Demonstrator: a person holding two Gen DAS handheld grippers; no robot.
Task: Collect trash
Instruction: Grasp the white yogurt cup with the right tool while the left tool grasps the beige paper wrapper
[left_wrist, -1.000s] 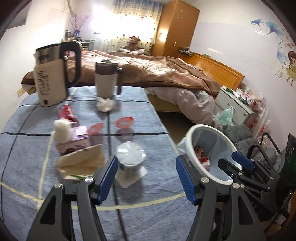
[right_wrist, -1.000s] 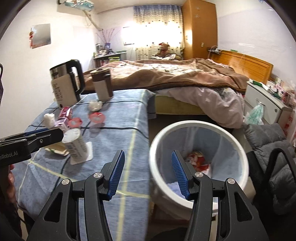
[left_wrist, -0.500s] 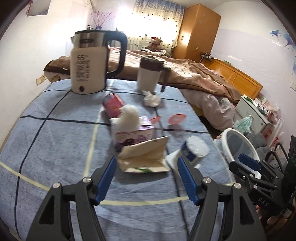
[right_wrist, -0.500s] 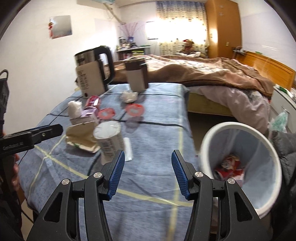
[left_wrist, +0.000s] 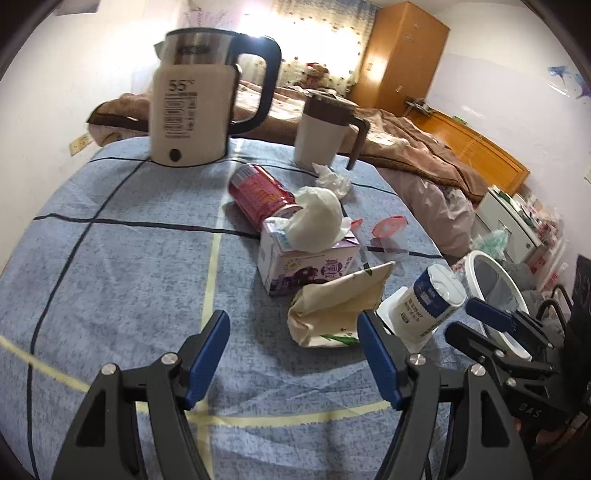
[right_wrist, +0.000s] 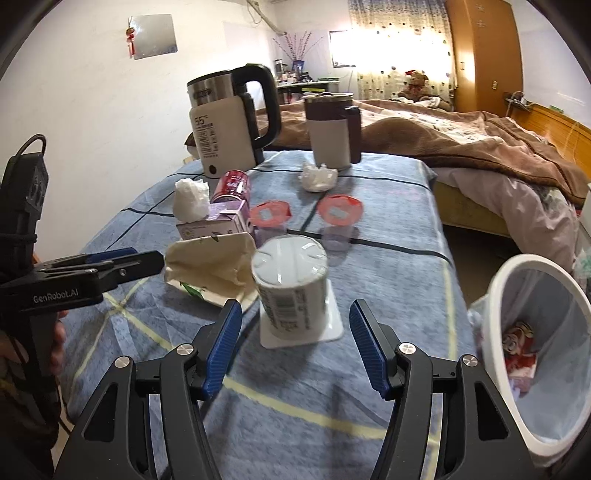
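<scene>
Trash lies on a blue tablecloth (left_wrist: 122, 266). A crumpled beige paper bag (left_wrist: 334, 310) lies just ahead and right of my open, empty left gripper (left_wrist: 293, 354). An upturned white yogurt cup (right_wrist: 290, 286) stands just ahead of my open, empty right gripper (right_wrist: 295, 347); it also shows in the left wrist view (left_wrist: 424, 301). Behind are a purple carton (left_wrist: 306, 262) topped by a tissue wad (left_wrist: 317, 219), a red can (left_wrist: 258, 194) on its side, another tissue (right_wrist: 317, 177) and two pink-lidded jelly cups (right_wrist: 269, 218) (right_wrist: 340, 214). A white bin (right_wrist: 535, 354) stands off the table's right edge.
A kettle (left_wrist: 199, 99) and a white mug with a brown lid (left_wrist: 325, 129) stand at the table's far edge. A bed with a brown blanket (right_wrist: 461, 136) lies beyond. The bin holds a red wrapper (right_wrist: 521, 347).
Both grippers have swung left from the bin toward the table. The left one now faces the paper bag, the right one the yogurt cup. Both stay open.
</scene>
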